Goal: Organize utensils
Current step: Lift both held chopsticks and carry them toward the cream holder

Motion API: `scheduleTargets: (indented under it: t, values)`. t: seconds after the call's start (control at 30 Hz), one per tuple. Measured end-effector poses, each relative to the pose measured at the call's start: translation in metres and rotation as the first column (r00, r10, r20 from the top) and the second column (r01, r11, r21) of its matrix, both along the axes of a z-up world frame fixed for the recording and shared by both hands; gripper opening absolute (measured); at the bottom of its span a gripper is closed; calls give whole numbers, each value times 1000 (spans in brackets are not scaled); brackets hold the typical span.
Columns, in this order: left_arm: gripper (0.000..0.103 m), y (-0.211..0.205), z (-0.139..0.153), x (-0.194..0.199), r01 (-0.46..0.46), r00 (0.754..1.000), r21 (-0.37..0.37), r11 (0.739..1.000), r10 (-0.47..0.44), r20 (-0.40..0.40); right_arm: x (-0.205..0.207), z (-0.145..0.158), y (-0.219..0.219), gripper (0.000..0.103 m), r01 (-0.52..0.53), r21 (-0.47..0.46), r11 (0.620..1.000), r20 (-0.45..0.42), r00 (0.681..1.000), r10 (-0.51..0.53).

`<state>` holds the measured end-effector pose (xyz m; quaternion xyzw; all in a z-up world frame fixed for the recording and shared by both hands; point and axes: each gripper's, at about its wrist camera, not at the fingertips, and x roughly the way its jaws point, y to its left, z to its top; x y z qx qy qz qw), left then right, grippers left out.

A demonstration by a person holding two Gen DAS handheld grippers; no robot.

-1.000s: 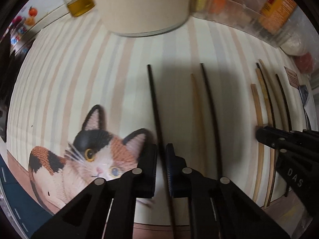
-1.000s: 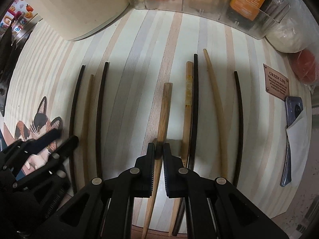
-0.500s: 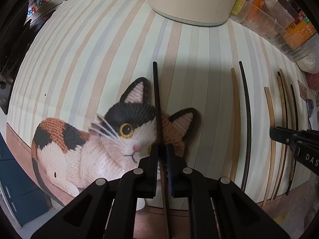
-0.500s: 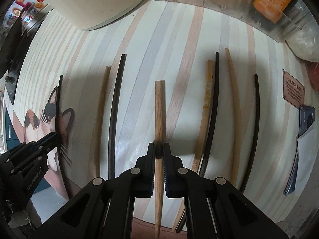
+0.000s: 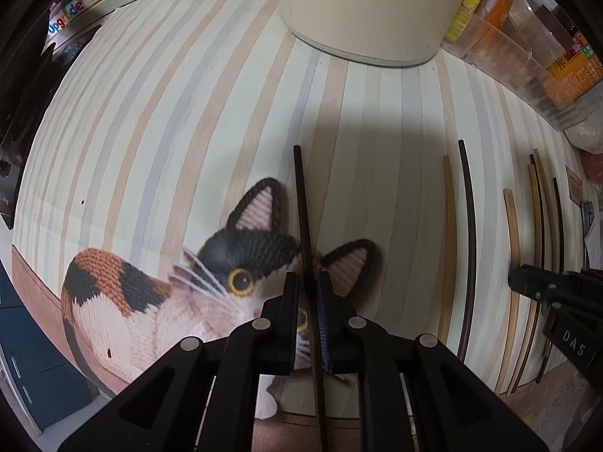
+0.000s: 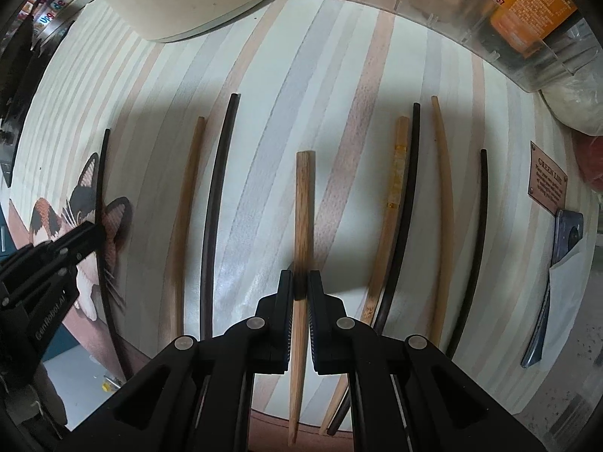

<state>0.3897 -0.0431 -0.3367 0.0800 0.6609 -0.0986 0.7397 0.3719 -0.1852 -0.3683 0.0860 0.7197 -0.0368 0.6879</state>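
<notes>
— Black, thin and long: that is the dark chopstick [image 5: 306, 260] caught between the pads of the left gripper [image 5: 307, 314], which points straight down at the striped mat [image 5: 188, 113]. The chopstick crosses the printed calico cat [image 5: 158, 293] on that mat.

— And the jaws on that side?

— Narrow, pinched on the dark stick. The cream round container [image 5: 361, 7] stands at the far edge of the mat, with a clear plastic organiser [image 5: 527, 71] beside it.

— What about the other hand?

— The right gripper [image 6: 300, 290] is closed on a light brown wooden chopstick [image 6: 303, 203], held lengthways over the middle of the mat.

— Where are the others?

— Flat on the mat. A tan stick [image 6: 184, 203] and a black stick [image 6: 216, 196] lie to the left of the held one; a gold-banded wooden stick [image 6: 392, 196], another black one [image 6: 409, 188], a pale stick [image 6: 444, 196] and a last black one [image 6: 478, 226] lie to the right, all roughly parallel.
</notes>
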Motion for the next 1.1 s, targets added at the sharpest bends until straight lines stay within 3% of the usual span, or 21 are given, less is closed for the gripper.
scheduleTargets:
  t: [1.1]
  values:
    - [7,-5,1,2,30,999,19,999,-30,31,-1,-3,8,8,-17,-48,999,-4,1000,17]
